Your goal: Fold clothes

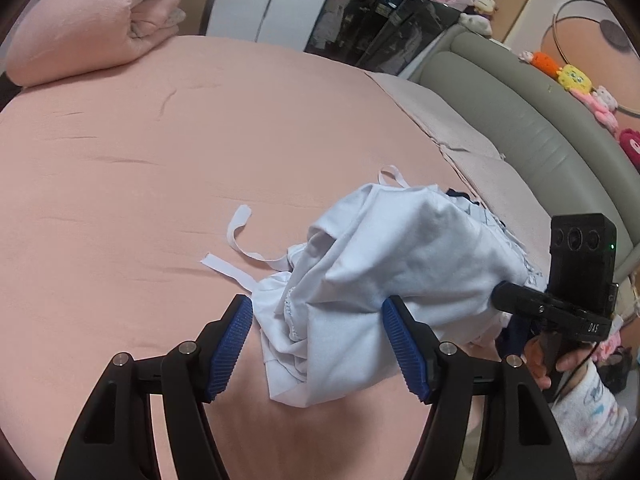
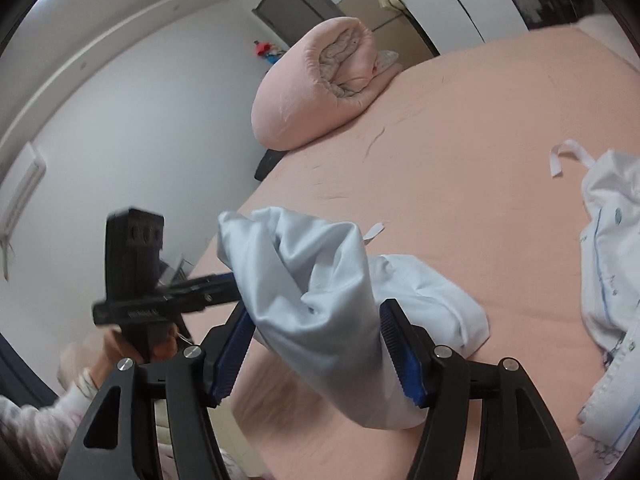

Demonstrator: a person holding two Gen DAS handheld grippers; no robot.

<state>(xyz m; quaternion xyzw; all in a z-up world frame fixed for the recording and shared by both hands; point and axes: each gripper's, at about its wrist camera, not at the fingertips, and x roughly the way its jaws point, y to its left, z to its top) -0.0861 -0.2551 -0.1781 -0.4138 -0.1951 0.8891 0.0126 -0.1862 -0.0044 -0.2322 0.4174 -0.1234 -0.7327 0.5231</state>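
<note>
A pale blue-white garment [image 1: 400, 272] lies bunched on the pink bed sheet [image 1: 200, 160], its white straps trailing to the left. My left gripper [image 1: 318, 344] is open, its blue pads either side of the cloth's near edge. My right gripper [image 2: 316, 352] is also open, with a raised fold of the same pale garment [image 2: 312, 292] standing between its pads. In the left wrist view the right gripper's body [image 1: 560, 304] shows at the garment's right side. In the right wrist view the left gripper's body [image 2: 160, 300] shows at the left of the fold.
A rolled pink duvet [image 1: 96, 20] lies at the bed's far corner. A second white garment with blue trim [image 2: 608, 280] lies at the right. A grey padded headboard [image 1: 520, 120] with plush toys [image 1: 576, 80] runs along the right side.
</note>
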